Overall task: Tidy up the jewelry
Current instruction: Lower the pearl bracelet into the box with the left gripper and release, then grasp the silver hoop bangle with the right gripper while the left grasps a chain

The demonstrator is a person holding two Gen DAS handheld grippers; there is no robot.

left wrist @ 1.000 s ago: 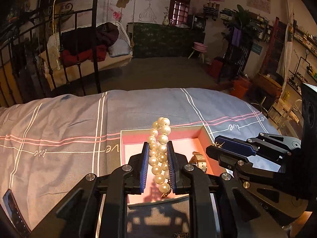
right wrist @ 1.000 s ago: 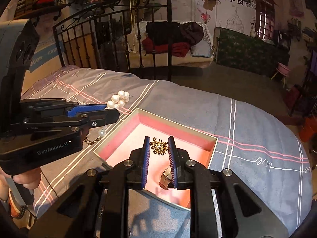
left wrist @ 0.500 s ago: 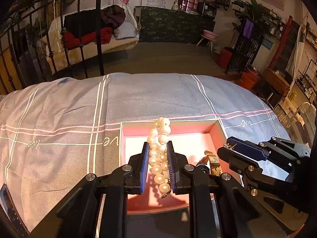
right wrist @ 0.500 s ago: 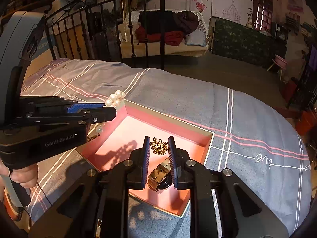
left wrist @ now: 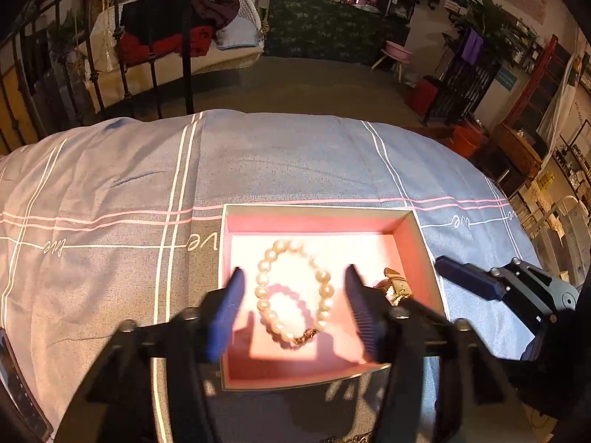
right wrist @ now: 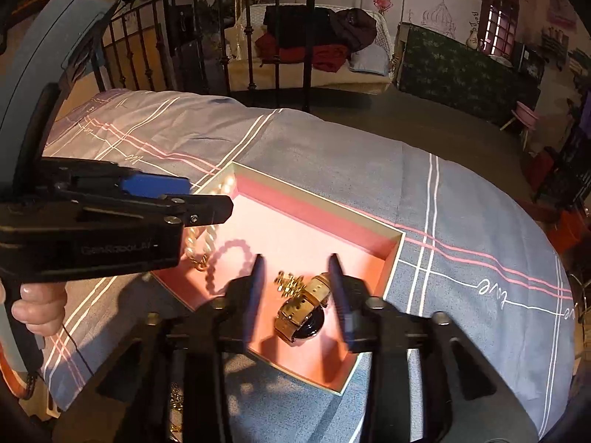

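1. The bed (left wrist: 110, 184) is the biggest thing here. It has a grey-blue cover with white and pink lines, and it carries everything else.

2. The pink box (left wrist: 317, 217) sits open on the bed. In the left view it fills the middle, and its long side runs from 9 o'clock to 3 o'clock.

3. The left hand-held gripper (left wrist: 293, 302) hangs over the box with its two fingers spread wide. It pinches nothing. The right hand-held gripper (right wrist: 297, 291) is spread wide too, and it holds nothing.

4. The pearl bracelet (left wrist: 293, 291) lies as a round ring on the box floor. In the left view it sits right between the left fingers, just toward 12 o'clock, and its gold clasp points to 6 o'clock. The left hand-held gripper is the nearer one to it.

5. The gold watch (right wrist: 301, 310) lies in the box at the right side. In the right view it sits between the right fingers, and its strap runs from 7 o'clock up to 1 o'clock. The right hand-held gripper is the nearer one to it.

6. The small gold chain (right wrist: 288, 281) lies bunched up and touches the watch at its 11 o'clock side.

7. All three pieces look to be in the box. The next move is likely to lift both grippers straight up and away.
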